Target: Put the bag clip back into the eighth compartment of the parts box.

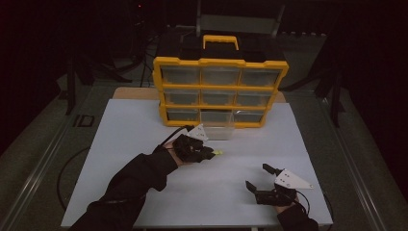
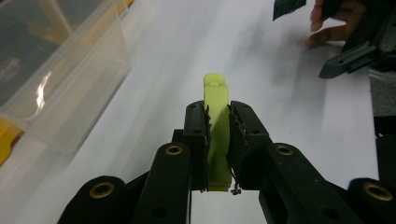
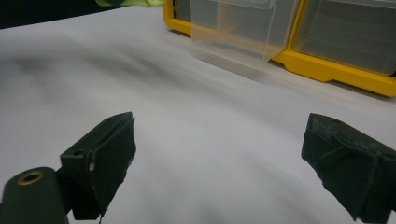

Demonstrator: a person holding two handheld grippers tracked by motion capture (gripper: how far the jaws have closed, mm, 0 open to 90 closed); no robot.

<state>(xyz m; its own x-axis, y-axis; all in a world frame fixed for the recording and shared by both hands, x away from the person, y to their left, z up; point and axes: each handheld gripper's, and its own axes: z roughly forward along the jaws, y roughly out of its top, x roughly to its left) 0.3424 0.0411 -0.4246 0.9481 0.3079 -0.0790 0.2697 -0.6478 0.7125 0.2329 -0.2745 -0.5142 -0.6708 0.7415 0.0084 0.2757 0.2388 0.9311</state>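
Left claw (image 2: 218, 140) clamps the lime clip (image 2: 216, 121) — wrist reaching toward the drawer (image 1: 217, 130).

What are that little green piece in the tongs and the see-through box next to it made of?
The green piece looks like moulded plastic: opaque lime, matte, with smooth rounded edges. The left tongs clamp it. The see-through box seems thin clear plastic, glossy, since light glints off its wall and the table shows through it.
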